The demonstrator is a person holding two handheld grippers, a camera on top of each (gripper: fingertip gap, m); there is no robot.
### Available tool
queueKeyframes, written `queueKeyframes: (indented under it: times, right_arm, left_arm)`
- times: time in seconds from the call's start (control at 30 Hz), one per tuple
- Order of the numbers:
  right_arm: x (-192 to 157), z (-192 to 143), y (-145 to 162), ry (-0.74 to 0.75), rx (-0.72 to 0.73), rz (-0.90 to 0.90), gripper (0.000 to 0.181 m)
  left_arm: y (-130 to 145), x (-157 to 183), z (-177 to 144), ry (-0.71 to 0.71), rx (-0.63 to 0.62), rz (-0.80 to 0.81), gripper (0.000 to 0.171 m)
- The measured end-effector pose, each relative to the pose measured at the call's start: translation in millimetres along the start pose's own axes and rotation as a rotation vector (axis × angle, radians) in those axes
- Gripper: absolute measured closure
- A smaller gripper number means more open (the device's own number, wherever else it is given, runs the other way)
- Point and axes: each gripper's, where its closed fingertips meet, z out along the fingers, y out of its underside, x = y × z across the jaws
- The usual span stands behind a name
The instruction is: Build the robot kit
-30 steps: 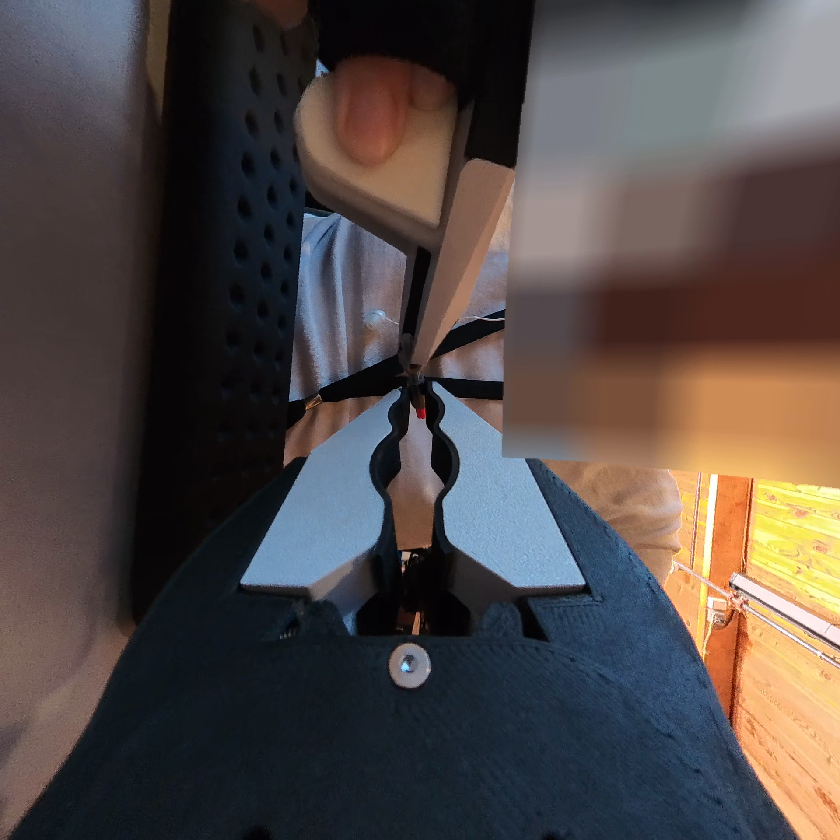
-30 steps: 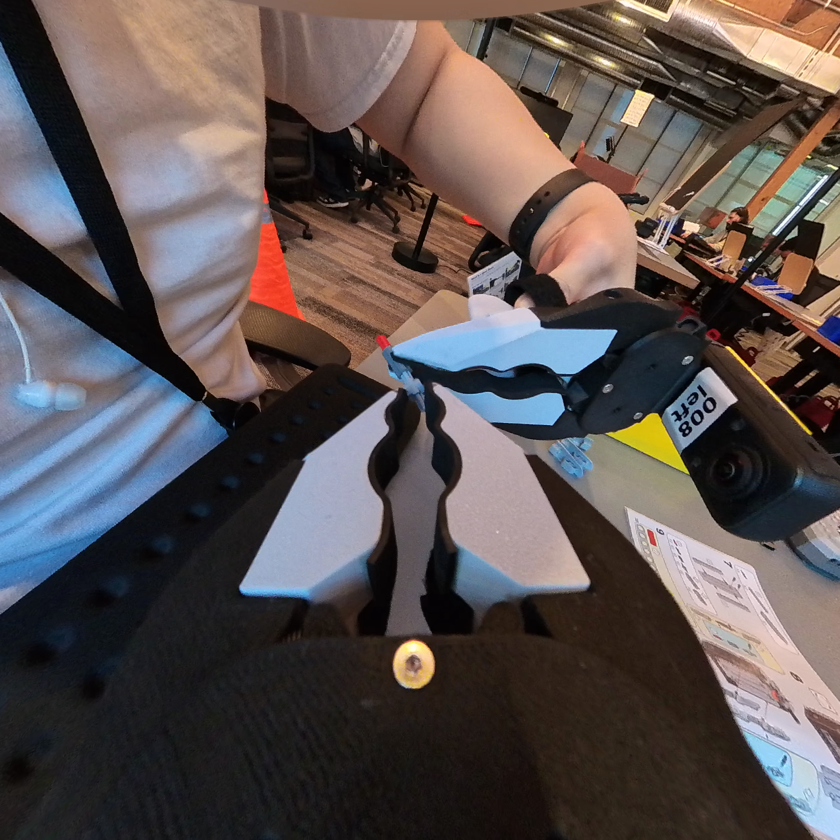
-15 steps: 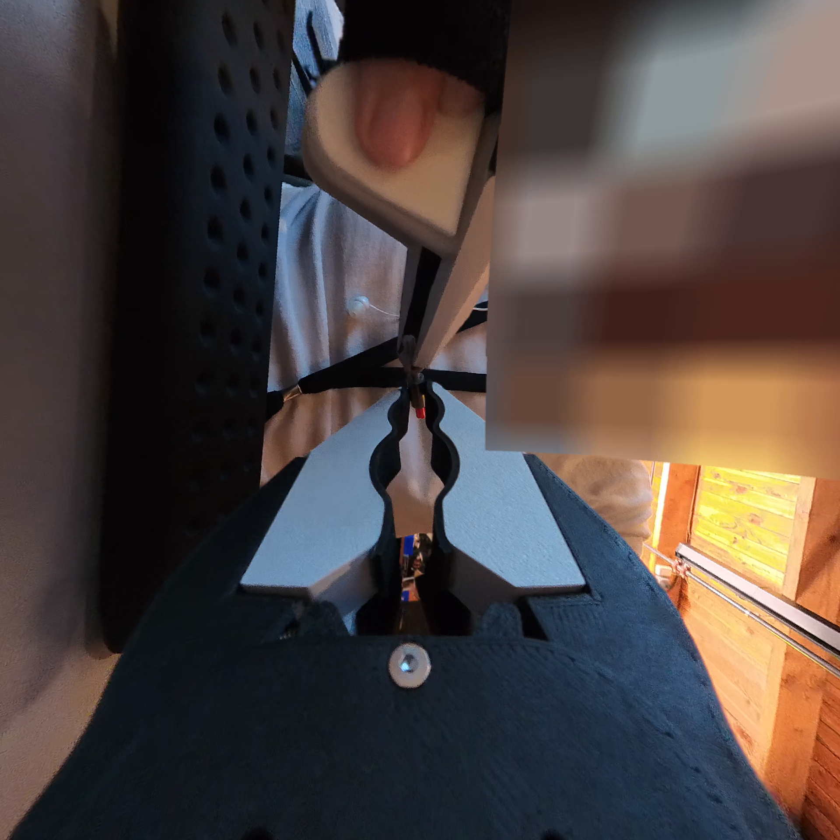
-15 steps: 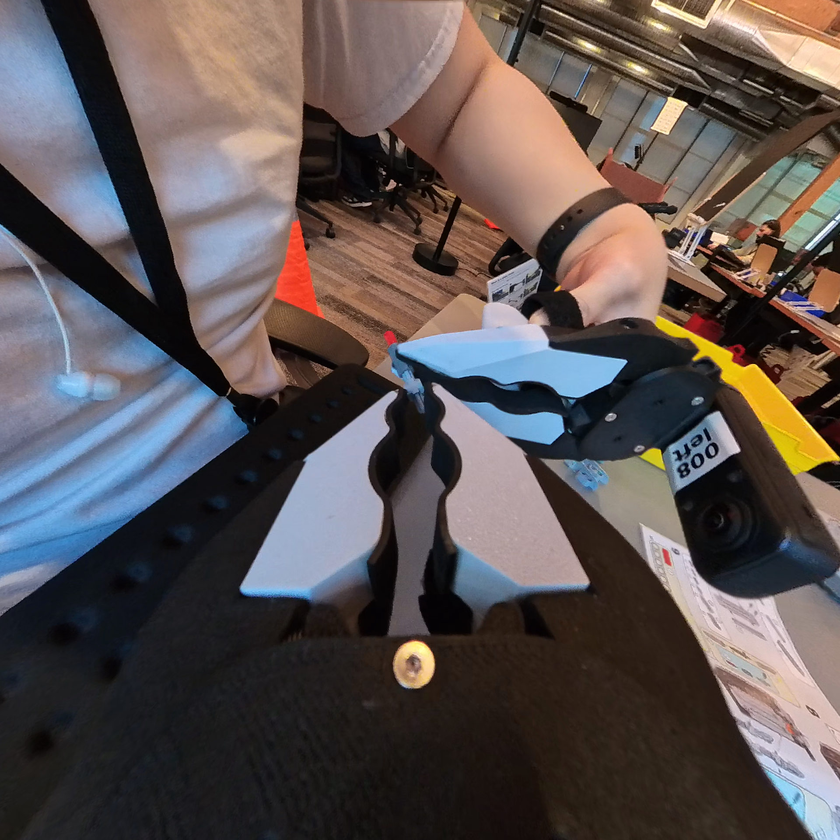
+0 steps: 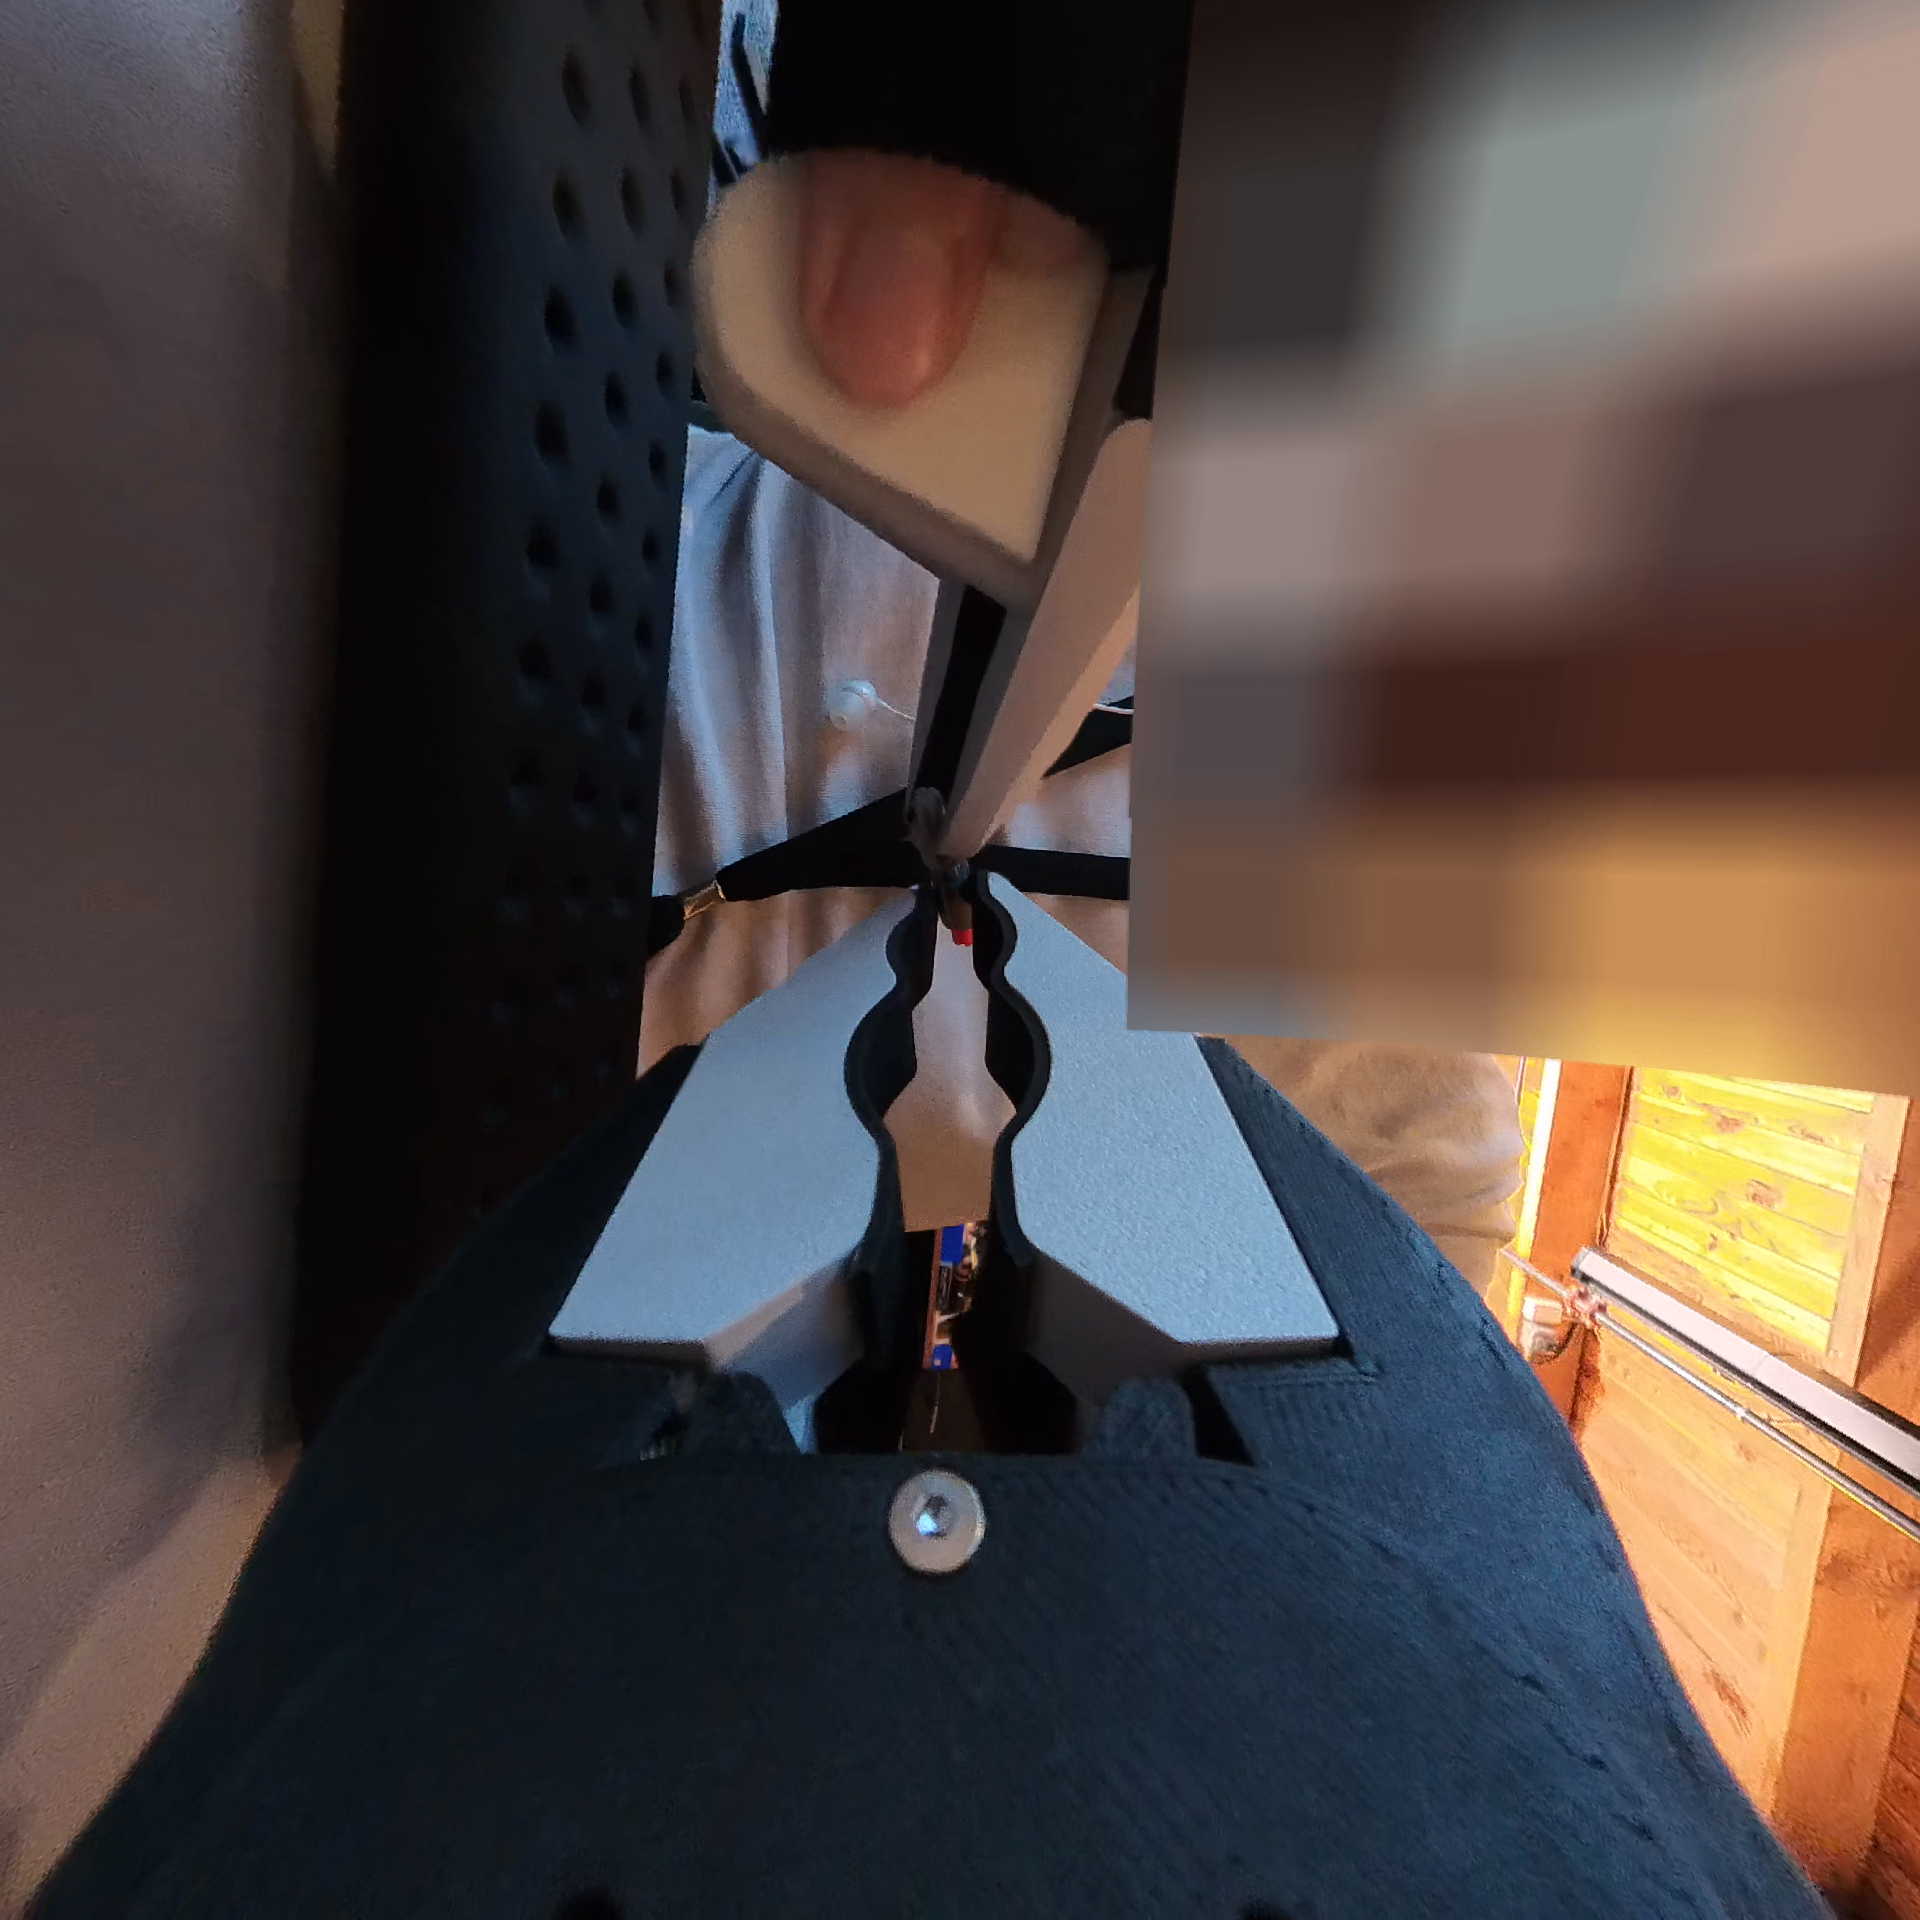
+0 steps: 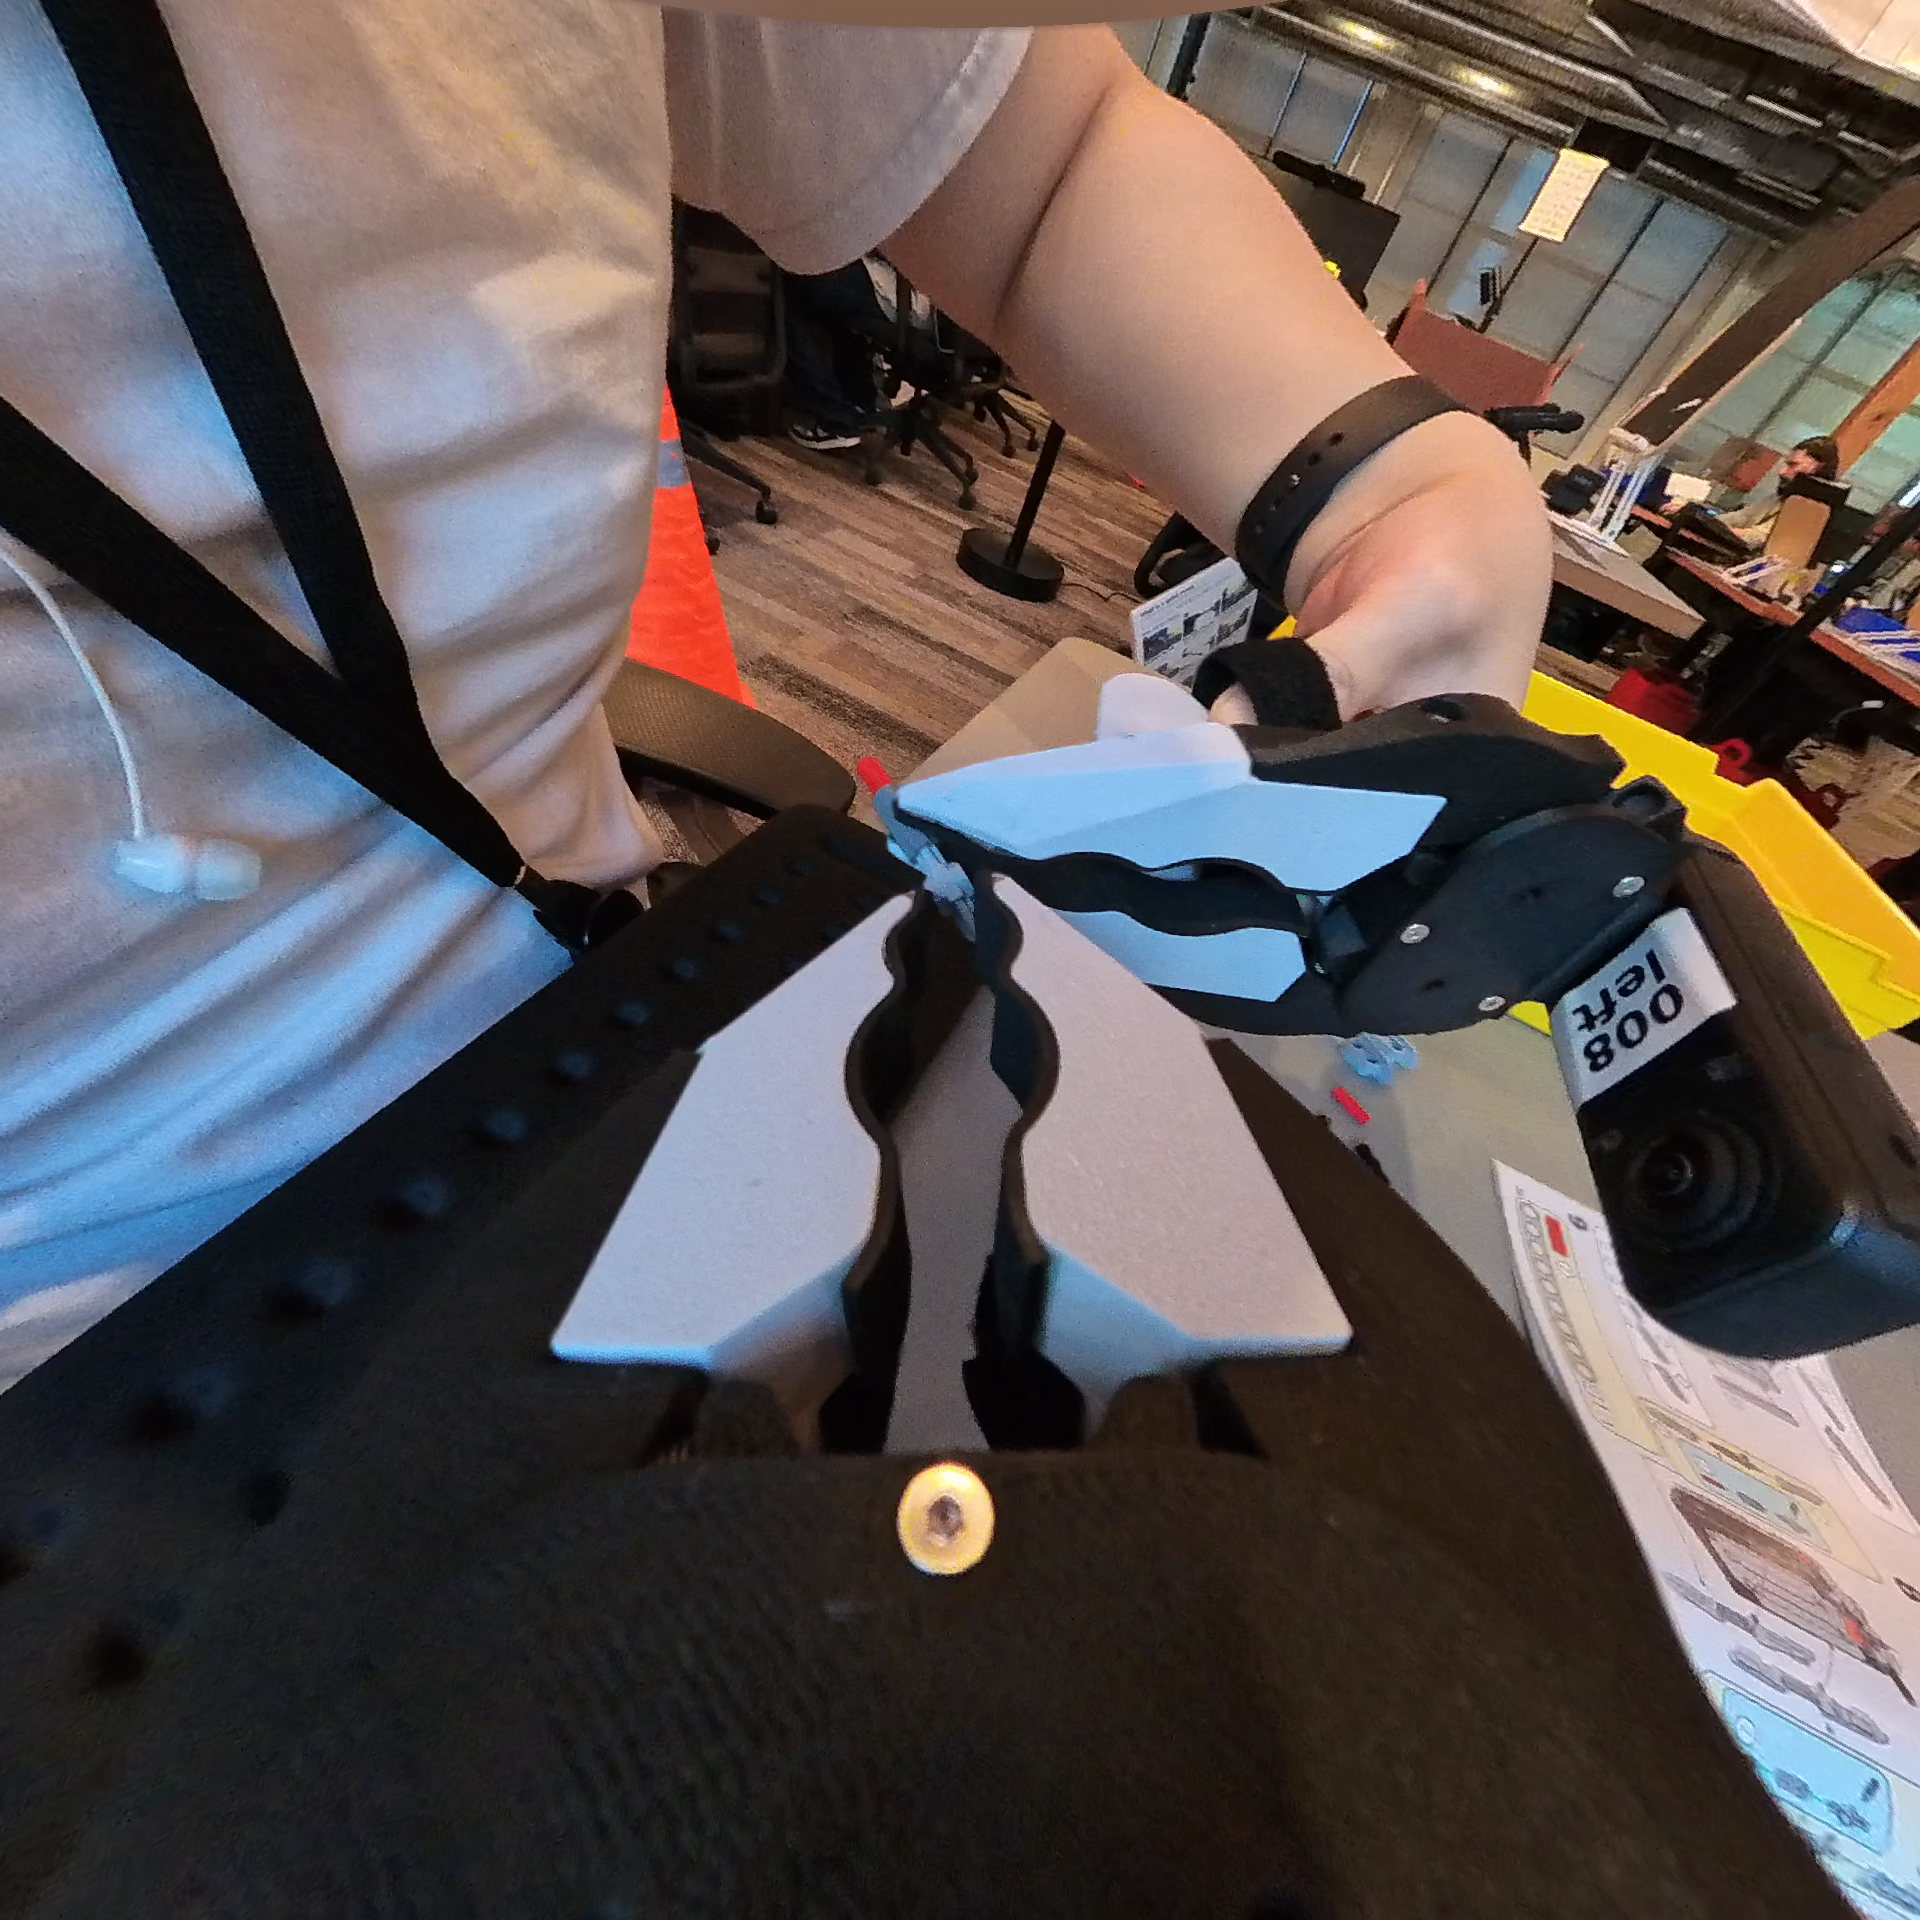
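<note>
Small grey pin assembly with a red tip (image 6: 902,821), held between both sets of fingertips above the grey table (image 6: 1455,1132). Its long axis runs obliquely, red tip pointing up and away from the table toward the person's shirt (image 6: 447,343). I have my left gripper (image 6: 940,831) clenched on the upper end and my right gripper (image 6: 961,909) clenched on the lower grey end; the tips meet. The left gripper's camera (image 6: 1714,1174) carries a white printed sticker. On the table below it lie a pale blue piece (image 6: 1377,1058), a red pin (image 6: 1349,1104) and a printed instruction sheet (image 6: 1756,1538); a yellow bin (image 6: 1829,894) stands behind.
</note>
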Motion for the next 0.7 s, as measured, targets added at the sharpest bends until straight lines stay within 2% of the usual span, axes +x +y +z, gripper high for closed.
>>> queueKeyframes:
  times: [0.4,0.7]
  right_arm:
    - [12.6,-7.8,0.9,0.08,-0.013,-0.051,0.174]
    - [33.4,-24.1,2.9,0.182,-0.028,-0.04,0.162]
  left_arm:
    - [-8.0,1.5,-7.3,-0.009,0.04,0.035,0.167]
    - [-16.8,11.7,-15.7,-0.004,0.106,0.134,0.168]
